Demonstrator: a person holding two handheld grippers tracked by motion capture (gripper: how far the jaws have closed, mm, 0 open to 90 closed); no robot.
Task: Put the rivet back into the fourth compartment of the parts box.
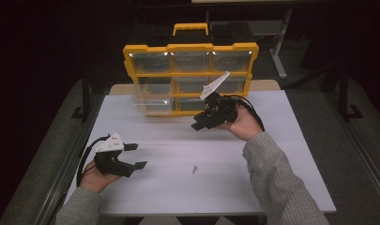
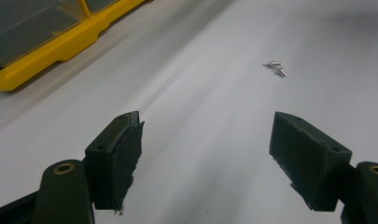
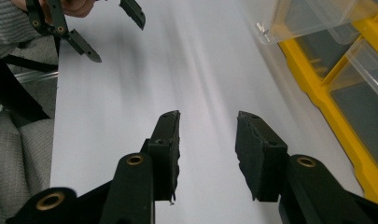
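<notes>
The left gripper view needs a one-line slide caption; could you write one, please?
Open hand-held gripper above the white table, two small metal screws ahead, yellow organizer at upper left.

High view looks down on table (image 1: 272,154); gripper views skim it low; organizer (image 1: 191,77) shared.

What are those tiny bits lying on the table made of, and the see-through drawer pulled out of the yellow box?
The tiny bits look like bare metal, probably small screws or pins: silvery with bright glints. The drawer looks like clear, glossy plastic: the table shows through its walls. The yellow box seems moulded plastic with a smooth, even colour.
</notes>
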